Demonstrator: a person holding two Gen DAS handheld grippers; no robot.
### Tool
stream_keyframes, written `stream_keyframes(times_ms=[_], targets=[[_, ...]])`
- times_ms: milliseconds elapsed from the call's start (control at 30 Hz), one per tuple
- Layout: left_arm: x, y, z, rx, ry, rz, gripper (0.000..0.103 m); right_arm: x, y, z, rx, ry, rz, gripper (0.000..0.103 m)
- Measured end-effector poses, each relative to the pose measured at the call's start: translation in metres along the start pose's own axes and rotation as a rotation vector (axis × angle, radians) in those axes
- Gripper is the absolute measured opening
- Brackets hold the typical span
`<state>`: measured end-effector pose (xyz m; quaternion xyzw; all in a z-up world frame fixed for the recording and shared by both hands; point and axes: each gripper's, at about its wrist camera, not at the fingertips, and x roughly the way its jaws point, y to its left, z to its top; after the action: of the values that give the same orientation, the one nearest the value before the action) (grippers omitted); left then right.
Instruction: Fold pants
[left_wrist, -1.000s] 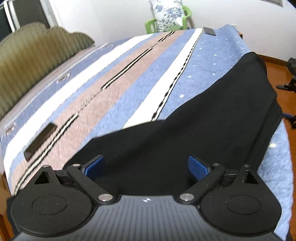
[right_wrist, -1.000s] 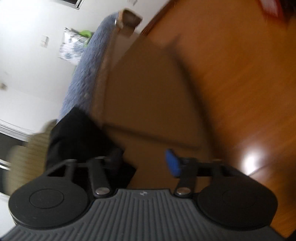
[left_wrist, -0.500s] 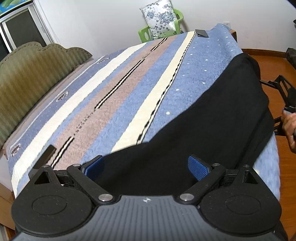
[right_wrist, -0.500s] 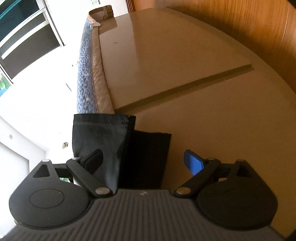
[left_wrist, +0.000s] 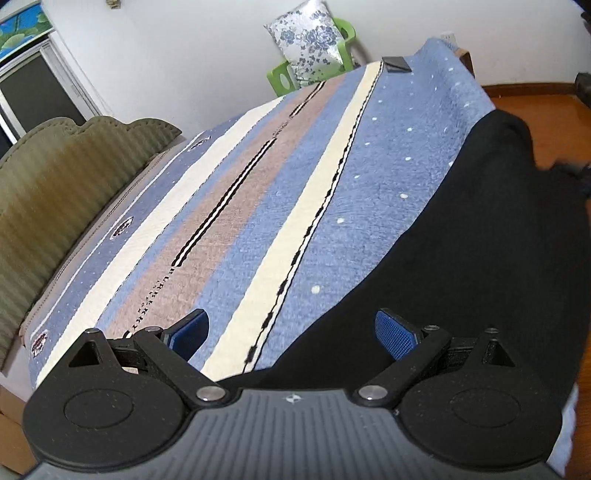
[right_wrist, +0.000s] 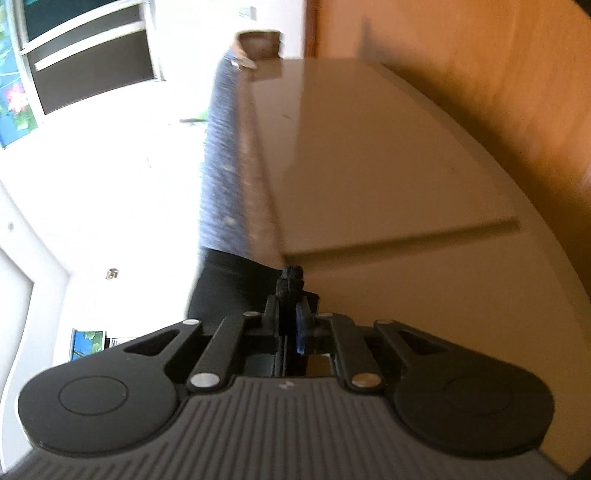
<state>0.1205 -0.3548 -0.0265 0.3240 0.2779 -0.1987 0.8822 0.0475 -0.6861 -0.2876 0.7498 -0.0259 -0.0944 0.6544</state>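
Observation:
Black pants (left_wrist: 461, 258) lie along the right side of a striped blue, beige and cream blanket (left_wrist: 258, 206) on the bed. My left gripper (left_wrist: 291, 332) is open and empty, hovering over the pants' near edge and the blanket. In the right wrist view the camera is rolled sideways at the bed's edge. My right gripper (right_wrist: 290, 291) is shut on a bunched edge of the black pants (right_wrist: 229, 284), which hang over the blanket's side.
An olive padded headboard (left_wrist: 55, 177) is at the left. A green chair with a floral pillow (left_wrist: 310, 40) stands beyond the bed. A tan bed-frame panel (right_wrist: 388, 184) and orange wood floor (right_wrist: 498, 92) fill the right wrist view.
My right gripper has closed on the pants' edge; half a second ago it was open around it. My left gripper shifted left, so more blanket shows between its fingers.

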Motion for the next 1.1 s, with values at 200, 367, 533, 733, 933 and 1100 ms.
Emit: stream_keyframes(times_ms=[200, 367, 533, 733, 933, 1100], targets=[[0.013, -0.019, -0.003, 0.11, 0.008, -0.021, 0.097, -0.025, 0.052, 0.006, -0.114, -0.023, 0.077, 0.009], [0.007, 0.006, -0.005, 0.019, -0.005, -0.032, 0.097, -0.035, 0.097, 0.001, -0.21, -0.01, 0.132, 0.009], [0.009, 0.033, -0.005, -0.073, 0.013, -0.032, 0.097, -0.031, 0.135, -0.015, -0.319, 0.026, 0.137, 0.008], [0.007, 0.064, -0.016, -0.172, 0.012, -0.023, 0.097, -0.024, 0.174, -0.046, -0.459, 0.087, 0.106, 0.007], [0.014, 0.068, -0.004, -0.226, 0.013, -0.101, 0.097, -0.022, 0.198, -0.067, -0.519, 0.099, 0.097, 0.007], [0.013, 0.046, 0.006, -0.166, 0.017, -0.107, 0.097, -0.024, 0.192, -0.06, -0.571, 0.014, -0.01, 0.007]])
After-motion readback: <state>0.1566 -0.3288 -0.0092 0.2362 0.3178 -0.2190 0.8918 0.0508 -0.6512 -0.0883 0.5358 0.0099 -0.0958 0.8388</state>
